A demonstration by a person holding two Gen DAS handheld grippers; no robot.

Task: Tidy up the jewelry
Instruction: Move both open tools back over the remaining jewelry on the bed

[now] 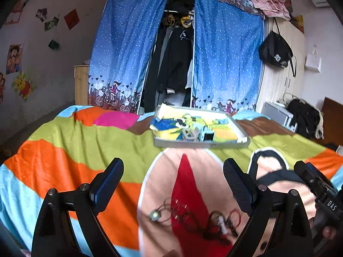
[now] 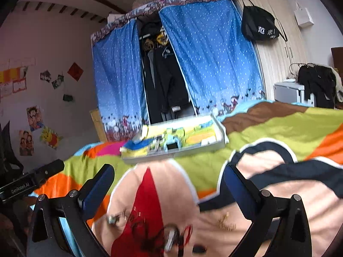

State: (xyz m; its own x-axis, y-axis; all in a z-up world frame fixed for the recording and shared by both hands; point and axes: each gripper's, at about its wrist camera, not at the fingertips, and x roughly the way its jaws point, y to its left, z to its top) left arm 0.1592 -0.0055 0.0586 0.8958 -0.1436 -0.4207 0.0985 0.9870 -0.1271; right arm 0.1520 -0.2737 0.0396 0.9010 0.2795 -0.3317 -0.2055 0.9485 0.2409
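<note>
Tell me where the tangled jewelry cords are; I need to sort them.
The jewelry cords lie on the blanket's red and peach patch, low in both wrist views between the open fingers of the left claw, nearer than the grey tray.

Left gripper (image 1: 173,184): black frame, silver screws, dark blue ribbed fingers (image 1: 108,184). Right gripper (image 2: 168,189): same build; "GenRobot.AI" printed on the left's housing.

Blue white-dotted curtains (image 1: 126,49); blanket (image 1: 70,141) in orange, lime, pink, brown patches
</note>
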